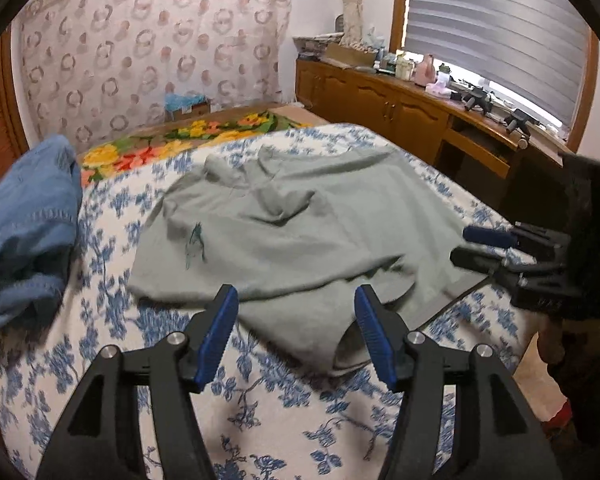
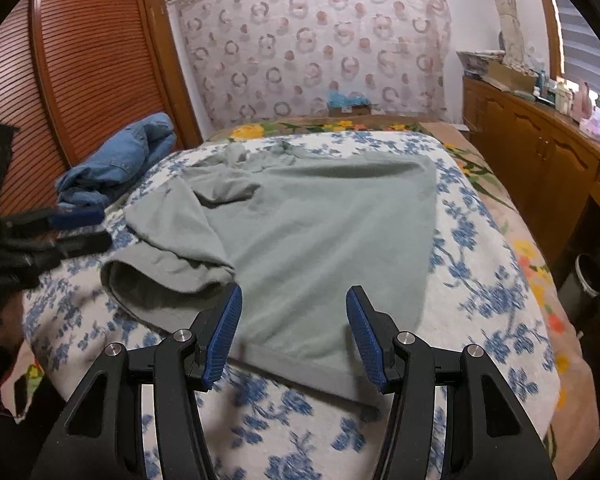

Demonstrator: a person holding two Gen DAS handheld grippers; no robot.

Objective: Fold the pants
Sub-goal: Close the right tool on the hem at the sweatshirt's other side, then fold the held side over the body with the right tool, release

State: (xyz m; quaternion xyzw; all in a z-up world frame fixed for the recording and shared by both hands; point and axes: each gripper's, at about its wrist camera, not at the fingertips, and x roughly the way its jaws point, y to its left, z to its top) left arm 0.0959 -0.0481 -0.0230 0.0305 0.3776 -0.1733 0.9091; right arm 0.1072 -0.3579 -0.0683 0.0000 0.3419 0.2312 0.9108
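Pants: the grey-green pants lie spread on the bed, over its blue-flowered cover, roughly in the middle.
Long axis: it seems to run from the near hem toward the far wall; the rumpled far end looks like the waist, though I cannot be sure.
Legs: one leg lies flat and smooth; the other is crumpled across it, its open cuff gaping toward the left edge.
Left gripper: hangs just above the near edge of the cloth, jaws wide, holding nothing.
Right gripper: poised over the flat hem, jaws wide, empty too.
Why so: both appear lined up to pinch the near edge, likely to straighten the bunched leg before any fold.
Nearby: a blue denim garment is heaped at the left side, apart from the pants.
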